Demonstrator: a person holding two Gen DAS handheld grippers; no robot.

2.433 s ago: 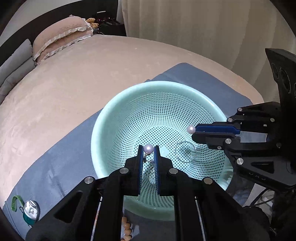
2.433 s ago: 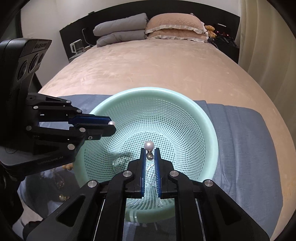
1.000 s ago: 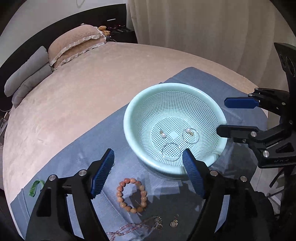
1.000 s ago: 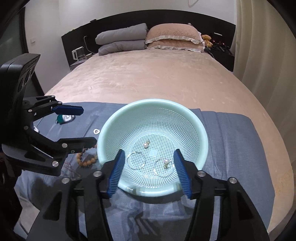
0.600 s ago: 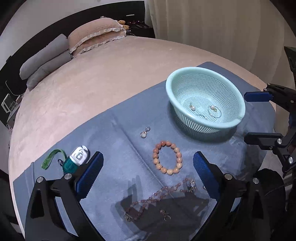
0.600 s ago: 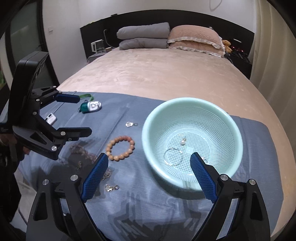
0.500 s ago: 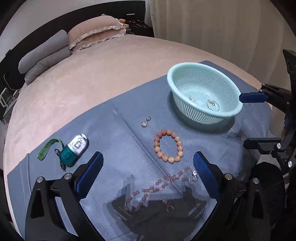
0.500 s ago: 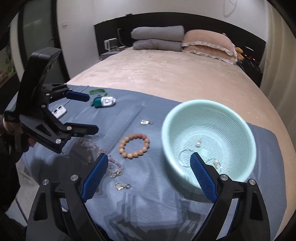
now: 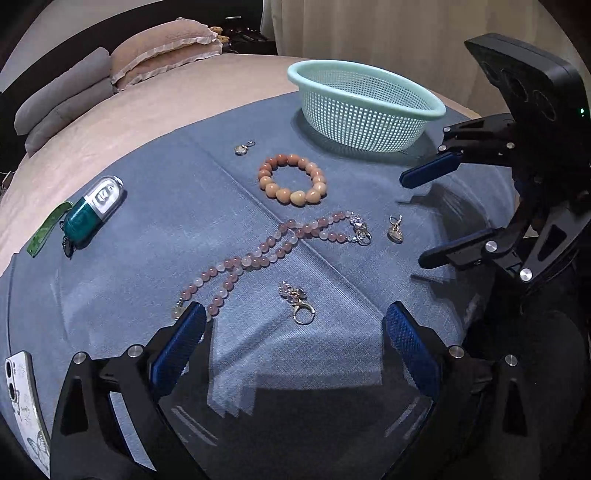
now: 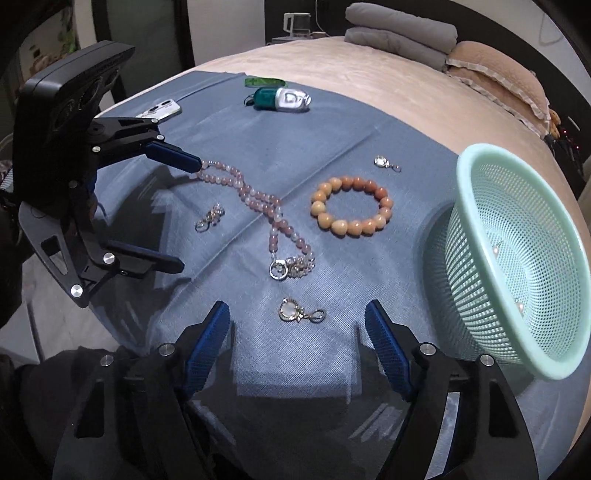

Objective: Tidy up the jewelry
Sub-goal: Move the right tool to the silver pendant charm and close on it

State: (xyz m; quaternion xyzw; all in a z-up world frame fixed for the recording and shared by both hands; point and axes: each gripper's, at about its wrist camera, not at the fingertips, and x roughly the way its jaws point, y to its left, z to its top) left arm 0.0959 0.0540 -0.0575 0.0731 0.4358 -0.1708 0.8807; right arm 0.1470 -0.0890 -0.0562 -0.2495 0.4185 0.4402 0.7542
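Both of my grippers, the left gripper [image 9: 293, 345] and right gripper [image 10: 297, 334], are now hanging wide and empty over the blue cloth [image 9: 155, 206] away from the mint basket [image 9: 364, 107], and I am judging that closing carelessly on the small clasp charm [image 9: 297, 301] or gold pendant [image 10: 299, 313] near my tips could bunch the cloth or snag the pink bead necklace [image 9: 266, 254].

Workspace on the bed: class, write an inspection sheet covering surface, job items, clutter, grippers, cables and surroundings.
Surface: blue cloth spread over a beige bed.
Job's things: orange bracelet, pink necklace, three small pendants lie loose on the cloth; earrings lie inside the green basket.
Clutter: teal key fob; phone.
Grippers: left gripper and right gripper both open, holding nothing.
Cables: nothing seen.
Surroundings: pillows, folded grey bedding, curtain.
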